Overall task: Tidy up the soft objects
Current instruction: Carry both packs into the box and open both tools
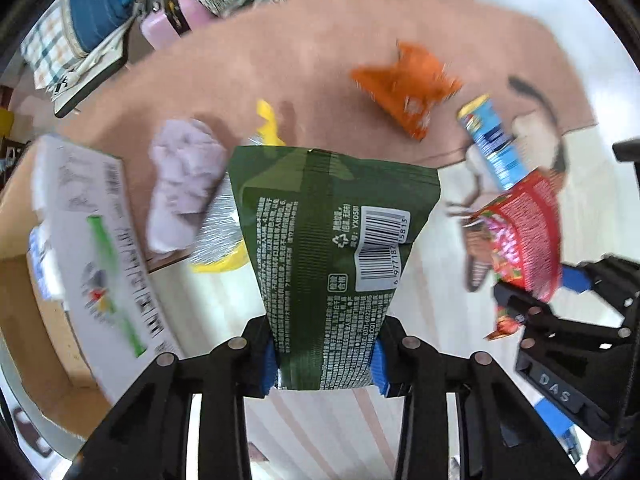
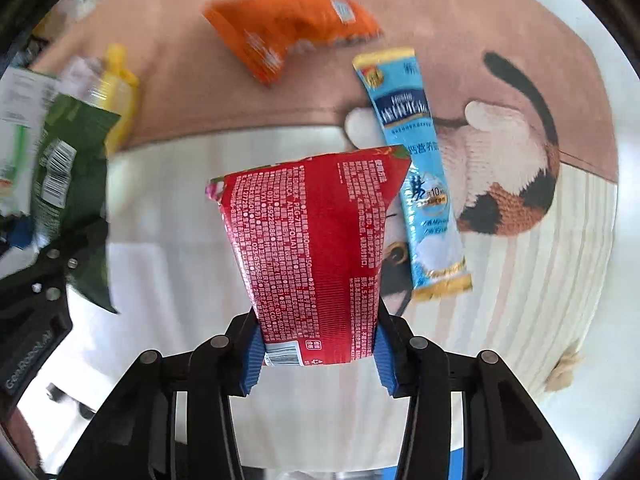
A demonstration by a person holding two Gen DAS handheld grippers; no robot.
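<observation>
— Left gripper (image 1: 324,364)?
— Clamped on green packet (image 1: 332,248), held up over the rug's (image 1: 460,20) near edge.
— Right gripper (image 2: 318,354)?
— Closed around red packet (image 2: 316,248), raised above striped floor; blue sachet (image 2: 416,168) just beyond, across the rug's edge.

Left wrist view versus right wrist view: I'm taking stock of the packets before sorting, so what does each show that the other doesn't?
Only the left wrist view shows the lilac cloth and the white box, plus folded fabrics at the far edge. Only the right wrist view shows the blue sachet's whole length and the cat picture on the mat. Both show the green packet in the left gripper, the red packet in the right gripper, the orange packet, yellow pouch and blue sachet.
</observation>
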